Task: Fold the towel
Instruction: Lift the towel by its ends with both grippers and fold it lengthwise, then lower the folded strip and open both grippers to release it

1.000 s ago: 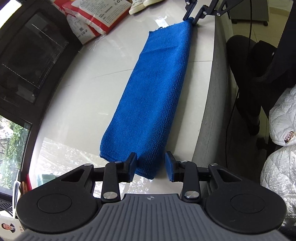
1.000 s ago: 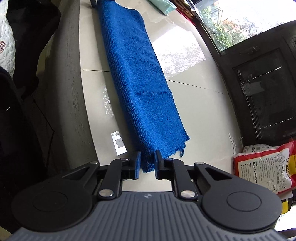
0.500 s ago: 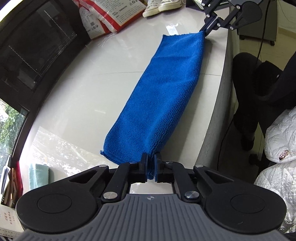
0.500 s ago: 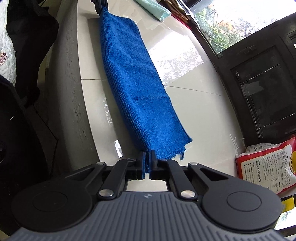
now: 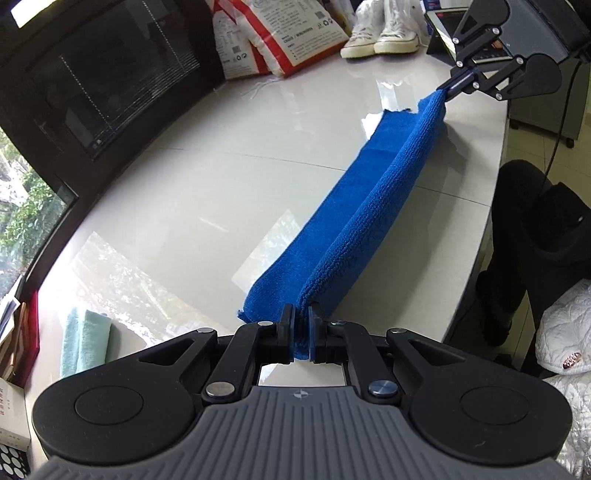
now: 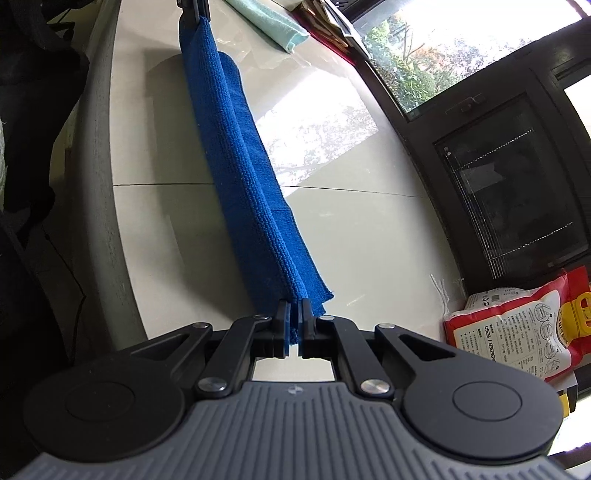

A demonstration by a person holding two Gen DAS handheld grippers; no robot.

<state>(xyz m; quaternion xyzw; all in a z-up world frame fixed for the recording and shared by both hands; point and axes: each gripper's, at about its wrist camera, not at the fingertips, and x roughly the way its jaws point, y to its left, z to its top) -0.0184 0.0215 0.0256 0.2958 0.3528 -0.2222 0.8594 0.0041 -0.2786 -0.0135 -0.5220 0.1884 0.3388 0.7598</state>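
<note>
Looks like the lift-and-carry part of a fold: the left tongs (image 5: pixel 302 325) are clenched on the near-edge corner of the blue towel (image 5: pixel 373 206) at one end, and the right tongs (image 6: pixel 294 319) are clenched on the matching corner at the other end, so that long edge hangs taut between them, raised off the white bench (image 5: pixel 192 192), while the far edge seems to rest on it. In the left wrist view the right tongs show up at about 1 o'clock. My guess for the next move: swing both corners together toward the window side and lay the raised edge on the far edge, keeping the 2 ends level so it doesn't skew. Around it: a red-and-white bag (image 5: pixel 280 33) and white sneakers (image 5: pixel 380 35) at 12 o'clock, a folded mint cloth (image 5: pixel 85 339) at 8 o'clock. Nothing sits in the fold path, as far as I can tell.
</note>
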